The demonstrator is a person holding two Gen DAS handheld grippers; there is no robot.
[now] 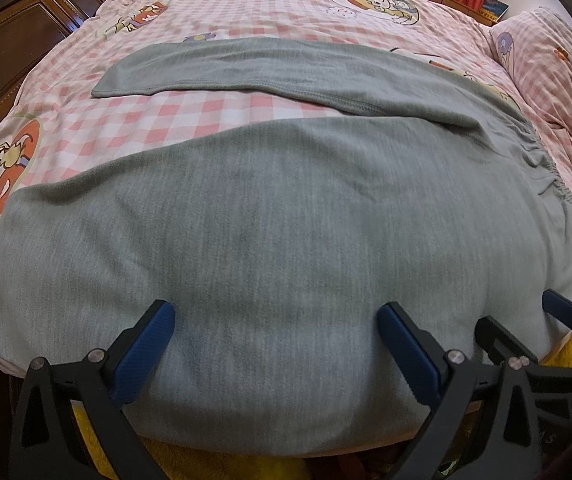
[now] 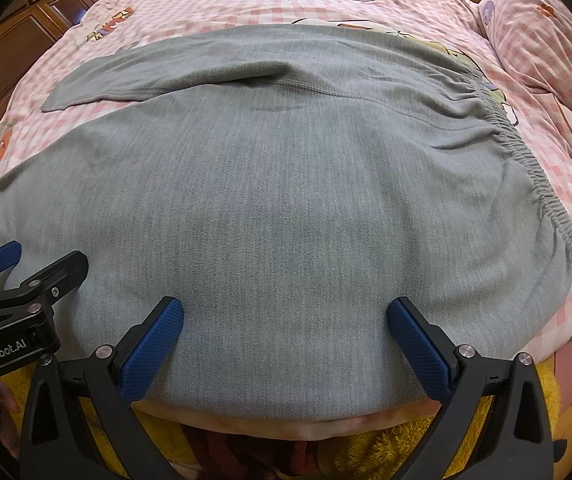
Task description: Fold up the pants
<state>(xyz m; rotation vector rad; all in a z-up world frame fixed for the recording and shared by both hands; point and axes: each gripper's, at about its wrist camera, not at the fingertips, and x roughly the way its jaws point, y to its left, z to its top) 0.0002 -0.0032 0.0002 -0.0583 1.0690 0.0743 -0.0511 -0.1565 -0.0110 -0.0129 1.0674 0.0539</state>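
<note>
Grey knit pants [image 1: 270, 216] lie spread across the bed, legs pointing left, elastic waistband [image 1: 566, 192] at the right. The far leg [image 1: 214, 68] lies flat and apart from the near leg. My left gripper [image 1: 276, 316] stands open over the near leg's front edge, blue pads [image 1: 146, 352] wide apart, nothing between them. The right gripper [image 1: 526, 320] shows at its right side. In the right wrist view the same pants [image 2: 286, 200] fill the frame, waistband [image 2: 542, 184] at right. My right gripper [image 2: 286, 312] is open over the near edge, with the left gripper [image 2: 34, 264] beside it.
The pink checked bedcover [image 1: 222, 12] with cartoon prints lies under the pants. A matching pillow [image 1: 550, 52] sits at the far right. Dark wooden cabinets [image 1: 18, 32] line the left side. Yellow fleece [image 2: 382, 456] shows below the bed's front edge.
</note>
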